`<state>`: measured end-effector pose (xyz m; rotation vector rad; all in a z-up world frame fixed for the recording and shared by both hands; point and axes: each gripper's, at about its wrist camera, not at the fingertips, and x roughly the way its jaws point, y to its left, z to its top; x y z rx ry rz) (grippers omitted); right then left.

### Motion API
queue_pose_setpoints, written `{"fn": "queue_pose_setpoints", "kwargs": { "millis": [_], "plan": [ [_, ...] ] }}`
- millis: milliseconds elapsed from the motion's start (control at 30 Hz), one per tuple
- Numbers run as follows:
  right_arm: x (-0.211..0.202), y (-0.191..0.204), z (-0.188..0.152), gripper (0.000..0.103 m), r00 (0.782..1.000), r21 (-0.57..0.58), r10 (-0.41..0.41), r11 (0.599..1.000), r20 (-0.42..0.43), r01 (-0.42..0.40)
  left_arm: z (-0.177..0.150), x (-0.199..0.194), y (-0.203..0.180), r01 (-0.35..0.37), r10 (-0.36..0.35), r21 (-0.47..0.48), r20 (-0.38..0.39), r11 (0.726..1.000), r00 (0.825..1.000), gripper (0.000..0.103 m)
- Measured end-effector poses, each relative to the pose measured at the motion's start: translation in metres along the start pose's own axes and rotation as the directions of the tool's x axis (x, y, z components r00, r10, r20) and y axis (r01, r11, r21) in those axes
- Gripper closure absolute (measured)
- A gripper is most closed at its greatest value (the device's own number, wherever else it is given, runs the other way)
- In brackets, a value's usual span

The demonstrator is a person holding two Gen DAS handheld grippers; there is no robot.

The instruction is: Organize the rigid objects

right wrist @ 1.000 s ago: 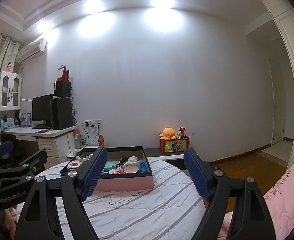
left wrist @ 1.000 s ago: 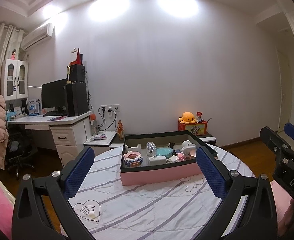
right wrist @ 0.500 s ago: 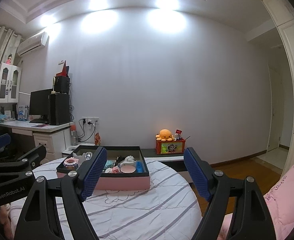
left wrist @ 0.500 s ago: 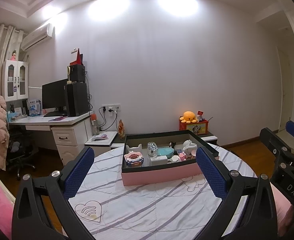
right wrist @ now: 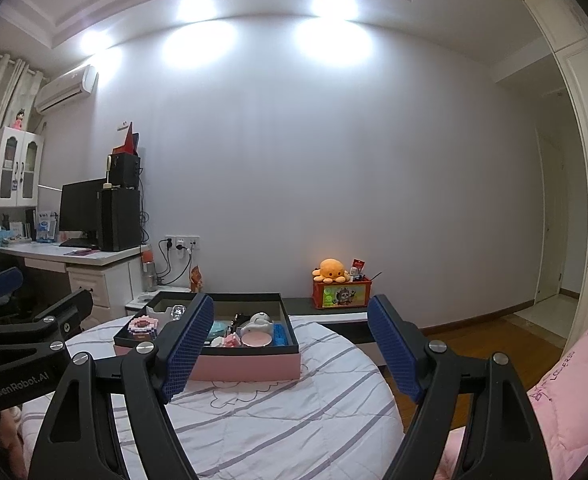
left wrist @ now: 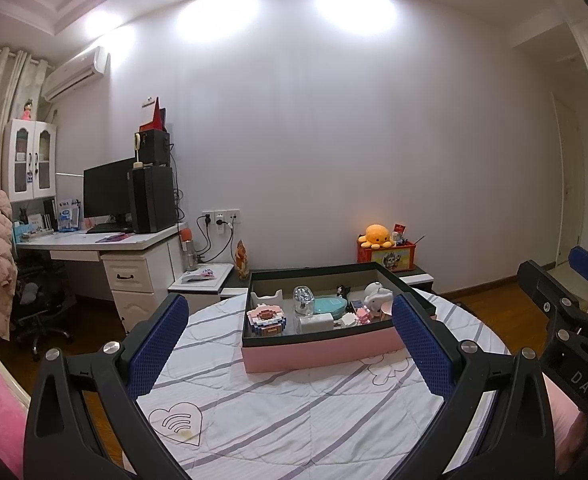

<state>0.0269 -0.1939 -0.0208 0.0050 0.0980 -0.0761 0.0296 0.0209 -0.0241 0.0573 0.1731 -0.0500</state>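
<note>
A pink box with a black rim (left wrist: 317,354) (right wrist: 250,366) stands on the far half of a round table with a striped white cloth (left wrist: 294,412) (right wrist: 278,420). It holds several small items: a pink-and-white block model (left wrist: 266,317), a glass globe (left wrist: 303,300), a teal case (left wrist: 329,305), a white figure (left wrist: 375,297) and a round pink case (right wrist: 256,338). My left gripper (left wrist: 290,340) is open and empty, held above the near table. My right gripper (right wrist: 290,348) is open and empty, to the right of the left one (right wrist: 22,344).
A white desk (left wrist: 106,248) with a monitor and computer tower stands at the left with a chair. A low cabinet behind the table carries an orange plush octopus (left wrist: 377,236) on a red box. Pink bedding (right wrist: 565,392) lies at the right, wood floor beyond.
Both grippers have tilted up slightly, so the box and table sit lower in both views. Both stay open and empty.
</note>
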Motion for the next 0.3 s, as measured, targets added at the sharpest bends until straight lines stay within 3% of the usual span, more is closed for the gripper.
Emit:
{"fn": "queue_pose_setpoints", "kwargs": {
  "millis": [300],
  "plan": [
    [0.0018, 0.0010, 0.0003, 0.022, 1.000, -0.009, 0.001, 1.000, -0.011, -0.001, -0.0002, -0.0018, -0.0013, 0.003, -0.003, 0.000, 0.015, 1.000, 1.000, 0.000]
  ]
}}
